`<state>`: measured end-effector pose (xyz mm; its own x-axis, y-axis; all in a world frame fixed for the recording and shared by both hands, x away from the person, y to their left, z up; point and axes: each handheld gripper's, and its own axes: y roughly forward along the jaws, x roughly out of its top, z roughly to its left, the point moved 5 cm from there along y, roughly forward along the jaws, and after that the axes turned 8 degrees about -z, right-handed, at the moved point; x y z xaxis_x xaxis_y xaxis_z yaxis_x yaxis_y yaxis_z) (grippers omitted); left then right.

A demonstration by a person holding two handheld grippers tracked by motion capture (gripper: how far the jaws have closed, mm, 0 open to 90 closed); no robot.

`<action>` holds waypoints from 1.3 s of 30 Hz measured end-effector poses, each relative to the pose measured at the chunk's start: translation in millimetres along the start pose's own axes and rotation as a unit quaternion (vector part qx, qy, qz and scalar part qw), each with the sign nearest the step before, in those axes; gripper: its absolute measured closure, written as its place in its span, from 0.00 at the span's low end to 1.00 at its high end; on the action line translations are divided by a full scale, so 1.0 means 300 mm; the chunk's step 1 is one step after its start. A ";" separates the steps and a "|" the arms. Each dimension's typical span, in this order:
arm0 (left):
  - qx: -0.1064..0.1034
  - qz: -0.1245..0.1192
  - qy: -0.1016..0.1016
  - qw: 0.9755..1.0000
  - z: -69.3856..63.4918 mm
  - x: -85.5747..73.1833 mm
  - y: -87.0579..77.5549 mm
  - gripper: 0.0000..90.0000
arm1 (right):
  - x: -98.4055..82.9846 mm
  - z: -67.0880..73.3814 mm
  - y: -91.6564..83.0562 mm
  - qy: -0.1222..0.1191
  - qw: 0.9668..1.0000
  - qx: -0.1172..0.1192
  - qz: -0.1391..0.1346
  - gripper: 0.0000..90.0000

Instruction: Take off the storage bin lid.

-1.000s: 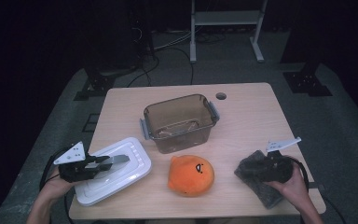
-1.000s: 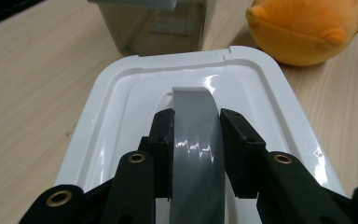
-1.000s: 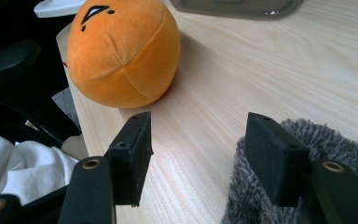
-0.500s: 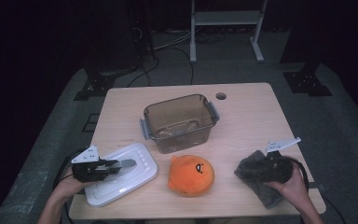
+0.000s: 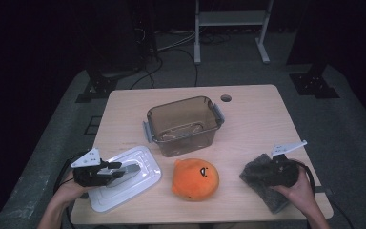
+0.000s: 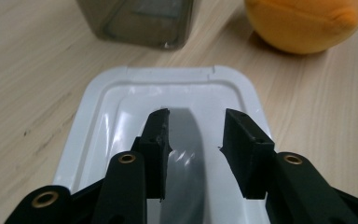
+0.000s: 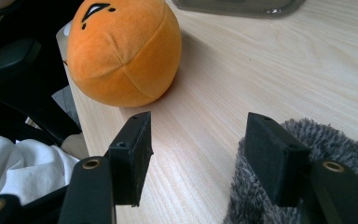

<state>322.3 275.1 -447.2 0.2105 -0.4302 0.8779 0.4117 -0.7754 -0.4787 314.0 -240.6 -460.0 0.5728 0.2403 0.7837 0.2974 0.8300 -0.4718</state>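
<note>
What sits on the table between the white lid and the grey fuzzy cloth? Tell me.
The orange plush toy sits between the white lid and the grey fuzzy cloth, clear in the high view.

The counter point(image 5: 262, 124) carries one clear brown plastic box point(image 5: 183, 125), one white lid point(image 5: 126, 179), one orange plush toy point(image 5: 195, 179) and one grey fuzzy cloth point(image 5: 267, 188). Two handheld grippers are at work: the left gripper point(image 5: 124, 169) over the lid, the right gripper point(image 5: 267, 172) at the cloth. Each has two black fingers point(image 6: 156, 140).
</note>
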 end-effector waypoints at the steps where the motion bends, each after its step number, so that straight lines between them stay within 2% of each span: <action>1: -0.002 -0.003 0.003 1.000 -0.008 0.013 0.005 0.65 | 0.000 0.000 0.000 0.000 1.000 0.000 0.000 0.45; 5: -0.026 -0.018 0.016 0.999 -0.049 0.076 0.036 0.57 | 0.000 0.000 -0.003 0.001 1.000 0.000 -0.001 0.45; 8: -0.046 -0.035 0.025 0.998 -0.080 0.136 0.060 0.53 | -0.001 0.000 -0.005 0.000 1.000 0.000 -0.001 0.45; 12: -0.071 -0.032 0.042 0.996 -0.124 0.208 0.109 0.46 | -0.001 -0.002 -0.009 0.000 1.000 -0.002 -0.003 0.44; 14: -0.083 -0.033 0.057 0.994 -0.145 0.244 0.135 0.44 | -0.001 -0.001 -0.010 0.000 1.000 -0.002 -0.003 0.43; 17: -0.100 -0.042 0.069 0.992 -0.182 0.296 0.179 0.41 | -0.002 -0.002 -0.012 -0.002 1.000 -0.004 -0.002 0.43; 21: -0.129 -0.049 0.086 0.987 -0.241 0.349 0.250 0.38 | -0.002 -0.001 -0.015 -0.002 1.000 -0.004 -0.003 0.43; 24: -0.148 -0.047 0.098 0.983 -0.275 0.376 0.303 0.37 | -0.001 -0.002 -0.017 -0.003 1.000 -0.003 -0.004 0.43; 25: -0.148 -0.047 0.098 0.983 -0.275 0.376 0.303 0.37 | -0.001 -0.002 -0.017 -0.003 1.000 -0.003 -0.004 0.43; 26: -0.161 -0.048 0.101 0.981 -0.292 0.389 0.336 0.36 | -0.001 -0.002 -0.018 -0.002 1.000 -0.003 -0.004 0.43; 27: -0.161 -0.048 0.101 0.981 -0.292 0.389 0.336 0.35 | 0.000 -0.002 -0.019 -0.002 1.000 -0.003 -0.004 0.43; 28: -0.170 -0.043 0.102 0.979 -0.305 0.397 0.369 0.34 | -0.001 -0.002 -0.020 -0.002 1.000 -0.004 -0.004 0.43; 30: -0.179 -0.039 0.105 0.977 -0.315 0.403 0.397 0.32 | -0.001 -0.003 -0.021 -0.003 1.000 -0.003 -0.004 0.43; 33: -0.186 -0.036 0.106 0.976 -0.325 0.413 0.429 0.31 | -0.001 -0.002 -0.026 -0.002 1.000 -0.004 -0.005 0.43; 39: -0.196 -0.037 0.112 0.973 -0.337 0.437 0.460 0.29 | -0.002 -0.004 -0.032 -0.002 1.000 -0.008 -0.007 0.43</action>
<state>317.0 65.0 -399.6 -0.0231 -0.4226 0.9060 0.0385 -0.9060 -0.4216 311.7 -249.3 -456.2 0.5659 0.2313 0.7913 0.3168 0.8252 -0.4677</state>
